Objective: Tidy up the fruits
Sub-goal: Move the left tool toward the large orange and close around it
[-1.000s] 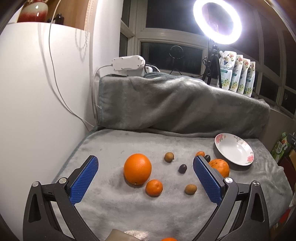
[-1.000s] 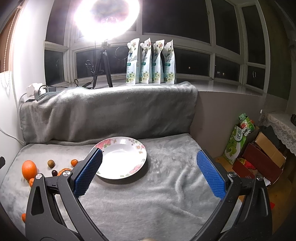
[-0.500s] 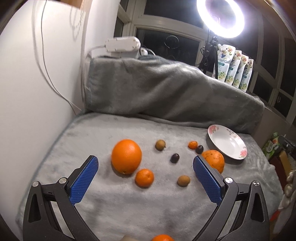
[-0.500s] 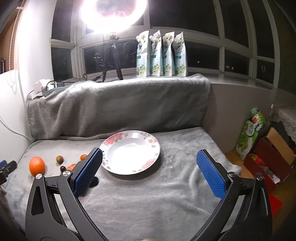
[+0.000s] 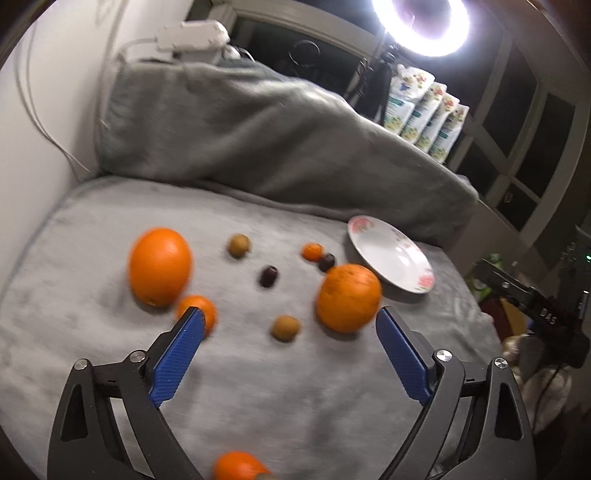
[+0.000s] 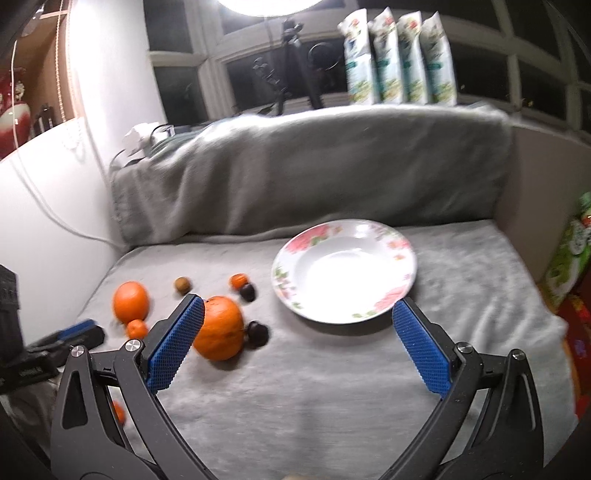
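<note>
The left gripper (image 5: pixel 288 325) has tipped down toward the fruit, its jaws closing with nothing between them. The right gripper (image 6: pixel 297 319) has swung left, bringing the oranges (image 6: pixel 218 328) into closer view.

We are in a home, most likely an enclosed balcony or window nook turned into a filming corner — dark window panes (image 6: pixel 476 62) wrap around two sides, and a grey fleece blanket (image 6: pixel 332 369) covers a bench and its raised back. A ring light (image 5: pixel 421 26) on a tripod stands on the sill beside a row of refill pouches (image 6: pixel 397 55), a white power strip (image 5: pixel 190 37) trails cables down the wall, and a floral plate (image 6: pixel 402 254) sits on the blanket. What seems to be a red vase (image 6: pixel 13 122) on a shelf — blurred at the edge — and packaged goods (image 6: pixel 569 254) on the floor add to the lived-in look.
</note>
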### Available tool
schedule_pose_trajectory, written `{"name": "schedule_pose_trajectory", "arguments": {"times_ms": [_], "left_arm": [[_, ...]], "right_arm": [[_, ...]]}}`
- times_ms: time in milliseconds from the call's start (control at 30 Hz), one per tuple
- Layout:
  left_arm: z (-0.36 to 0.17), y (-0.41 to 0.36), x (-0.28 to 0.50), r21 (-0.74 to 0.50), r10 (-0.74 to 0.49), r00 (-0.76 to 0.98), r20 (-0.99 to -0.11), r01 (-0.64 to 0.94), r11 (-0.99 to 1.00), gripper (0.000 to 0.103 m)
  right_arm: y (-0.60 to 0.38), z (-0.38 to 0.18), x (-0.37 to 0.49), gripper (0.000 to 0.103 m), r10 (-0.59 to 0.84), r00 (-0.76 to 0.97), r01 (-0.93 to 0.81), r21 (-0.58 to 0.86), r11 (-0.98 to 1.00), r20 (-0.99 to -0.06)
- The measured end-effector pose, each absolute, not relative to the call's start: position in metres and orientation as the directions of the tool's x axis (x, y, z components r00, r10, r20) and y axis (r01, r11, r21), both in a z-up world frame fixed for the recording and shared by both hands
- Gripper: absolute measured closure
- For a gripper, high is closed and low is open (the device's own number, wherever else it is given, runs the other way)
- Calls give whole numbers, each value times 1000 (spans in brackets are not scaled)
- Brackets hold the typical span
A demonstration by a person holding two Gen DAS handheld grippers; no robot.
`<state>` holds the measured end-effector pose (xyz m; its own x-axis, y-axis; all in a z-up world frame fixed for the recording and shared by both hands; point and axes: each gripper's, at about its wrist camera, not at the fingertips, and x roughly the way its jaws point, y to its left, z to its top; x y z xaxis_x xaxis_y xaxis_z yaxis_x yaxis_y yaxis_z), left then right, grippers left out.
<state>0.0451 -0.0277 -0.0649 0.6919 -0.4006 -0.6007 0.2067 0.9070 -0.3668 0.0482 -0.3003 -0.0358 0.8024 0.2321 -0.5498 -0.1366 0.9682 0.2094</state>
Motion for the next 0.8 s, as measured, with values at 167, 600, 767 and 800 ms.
{"name": "schedule_pose_trajectory", "arguments": {"times_ms": [167,600,767,800], "left_arm": [[-74,-48,48,-397,-455,643,-617,245,885,18],[-86,-79,63,-424,-504,589,-632,281,861,30],[-94,-83,71,-439,-509,571,-644,268,857,35],[-95,-83,72,-441,-509,569,-645,266,857,36]], "right_arm": [[-287,-43,65,0,362,736,-231,290,929,-572],[-246,-62,101,2,505,575,-374,342,862,-644],[-235,-71,115,12,522,525,-402,345,848,-672],[-234,-72,118,15,527,515,-405,350,845,-675]]}}
